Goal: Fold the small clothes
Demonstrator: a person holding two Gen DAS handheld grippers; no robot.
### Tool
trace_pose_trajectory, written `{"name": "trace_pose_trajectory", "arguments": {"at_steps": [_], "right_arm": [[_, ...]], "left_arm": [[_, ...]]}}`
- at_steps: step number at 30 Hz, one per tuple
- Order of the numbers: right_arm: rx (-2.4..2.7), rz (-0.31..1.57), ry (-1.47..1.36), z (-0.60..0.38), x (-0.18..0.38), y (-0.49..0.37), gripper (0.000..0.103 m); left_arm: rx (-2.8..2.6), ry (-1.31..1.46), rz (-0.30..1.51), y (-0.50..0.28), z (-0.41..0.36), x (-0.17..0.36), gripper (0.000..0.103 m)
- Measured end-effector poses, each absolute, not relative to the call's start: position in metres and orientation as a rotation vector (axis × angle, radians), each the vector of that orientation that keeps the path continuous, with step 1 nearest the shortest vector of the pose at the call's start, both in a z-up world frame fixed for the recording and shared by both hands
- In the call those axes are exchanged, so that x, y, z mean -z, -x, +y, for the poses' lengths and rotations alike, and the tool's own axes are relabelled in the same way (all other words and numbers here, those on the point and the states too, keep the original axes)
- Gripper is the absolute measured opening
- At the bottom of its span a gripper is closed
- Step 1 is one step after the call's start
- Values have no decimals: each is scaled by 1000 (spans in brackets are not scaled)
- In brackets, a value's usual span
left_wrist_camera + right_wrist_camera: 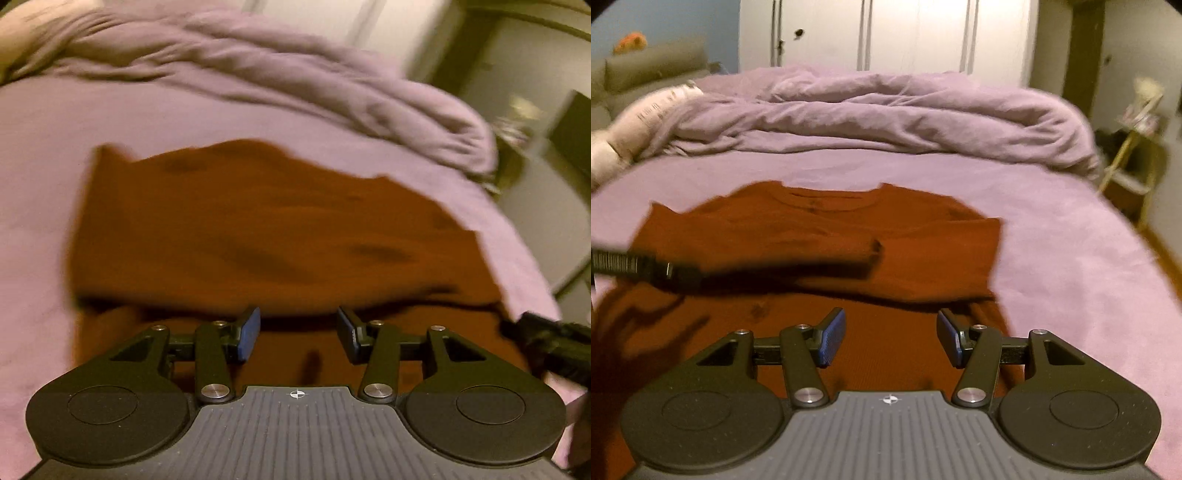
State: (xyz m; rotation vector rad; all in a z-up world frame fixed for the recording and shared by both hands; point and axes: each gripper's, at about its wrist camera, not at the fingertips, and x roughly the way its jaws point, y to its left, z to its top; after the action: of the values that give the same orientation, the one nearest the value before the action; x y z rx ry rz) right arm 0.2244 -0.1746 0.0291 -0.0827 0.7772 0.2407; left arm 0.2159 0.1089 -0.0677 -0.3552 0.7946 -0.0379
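A rust-red shirt (827,236) is laid flat on the bed (1071,258), folded across, below the bunched duvet (886,110); left gripper (298,334) and right gripper (891,338) are held above the shirt, jaws parted, nothing grasped.

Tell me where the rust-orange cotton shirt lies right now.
The rust-orange cotton shirt lies flat on the lilac bedsheet in both wrist views, just ahead of the claws, with the rumpled lilac duvet beyond it.
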Motion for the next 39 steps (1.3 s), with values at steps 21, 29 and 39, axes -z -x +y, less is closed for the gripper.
{"name": "trace_pose_trajectory", "arguments": {"at_steps": [21,29,39], "right_arm": [[-159,694,15,-172,-25,-329,4],[-76,809,111,-206,14,-352,4],[2,713,104,-207,8,-339,11]], "left_arm": [[-134,379,800,-208,164,74,58],[-144,389,817,-216,160,74,58],[-106,409,721,-209,156,34,73]]}}
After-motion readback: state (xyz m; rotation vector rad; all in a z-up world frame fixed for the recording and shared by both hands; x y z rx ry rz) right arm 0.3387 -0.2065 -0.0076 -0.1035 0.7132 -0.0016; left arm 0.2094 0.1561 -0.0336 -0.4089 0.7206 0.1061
